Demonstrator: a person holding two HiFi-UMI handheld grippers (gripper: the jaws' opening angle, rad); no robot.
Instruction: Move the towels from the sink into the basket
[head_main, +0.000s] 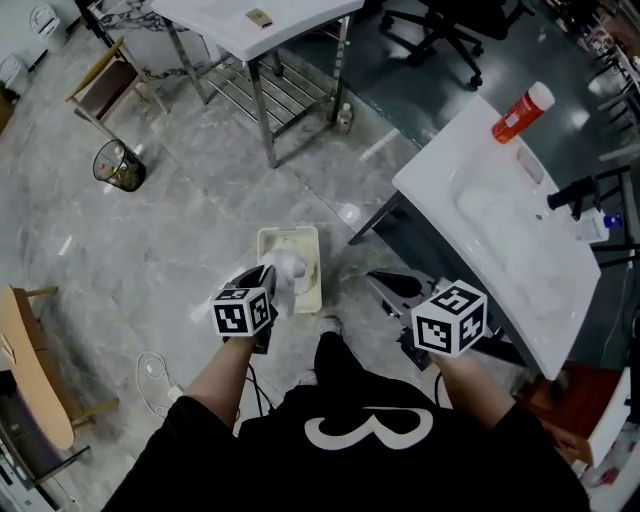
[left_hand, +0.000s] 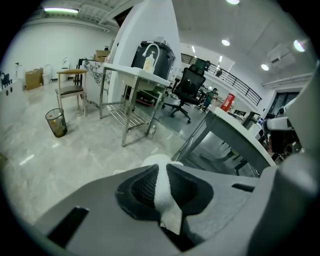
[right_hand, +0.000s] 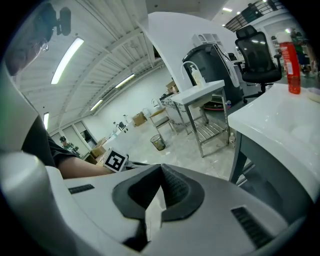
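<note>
Left gripper (left_hand: 162, 170) jaws pinch a white towel (head_main: 287, 272) — it half hides the basket (head_main: 290, 233) — right gripper (right_hand: 160, 172) jaws pressed together.

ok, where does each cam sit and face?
Head view: on the head, steeply down at basket, sink; arms and torso show.
Left gripper view: on left tool, along jaws shut on towel, toward steel table.
Right gripper view: on right tool, along jaws, toward the steel table; left forearm shows.
Shared: red bottle, all three.
</note>
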